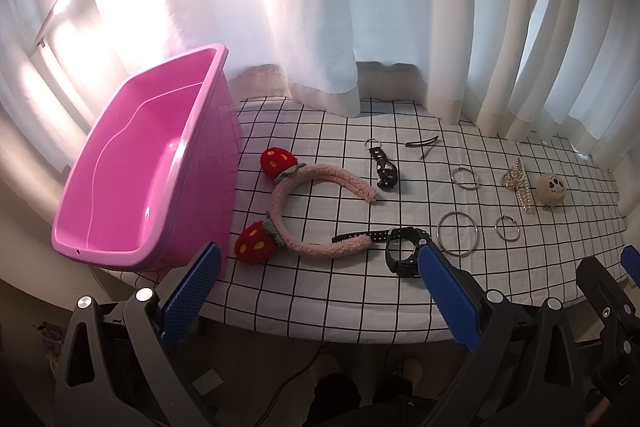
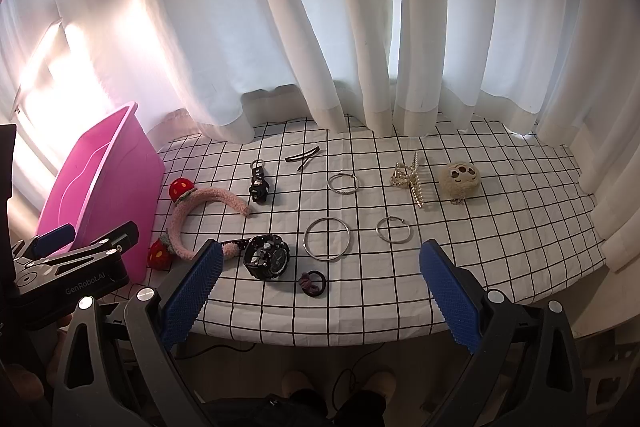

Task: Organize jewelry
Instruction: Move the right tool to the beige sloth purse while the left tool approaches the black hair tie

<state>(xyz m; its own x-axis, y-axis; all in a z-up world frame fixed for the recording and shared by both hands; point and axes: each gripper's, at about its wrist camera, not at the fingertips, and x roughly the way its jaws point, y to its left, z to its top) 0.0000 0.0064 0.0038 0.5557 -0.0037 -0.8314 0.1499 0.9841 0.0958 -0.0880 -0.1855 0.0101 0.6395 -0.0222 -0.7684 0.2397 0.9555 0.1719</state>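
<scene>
White curtains hang behind a table spread with a black-grid cloth (image 1: 320, 299). From the left wrist view, the left gripper (image 1: 320, 287) hovers at the near edge, jaws wide apart and empty, with the pink bin (image 1: 132, 167) at the left, nothing visible inside it. Beside it lie the strawberry headband (image 1: 304, 211) and the black watch (image 1: 404, 251).

From the right wrist view, the right gripper (image 2: 320, 287) is likewise spread and holding nothing, facing the large hoop (image 2: 327, 239), a hair tie (image 2: 313, 283), a pearl claw clip (image 2: 412, 183) and a plush ball (image 2: 459, 178) (everything still loose on the cloth). Sorting has seemingly not begun; next comes lowering onto one piece, probably the watch, and closing.
</scene>
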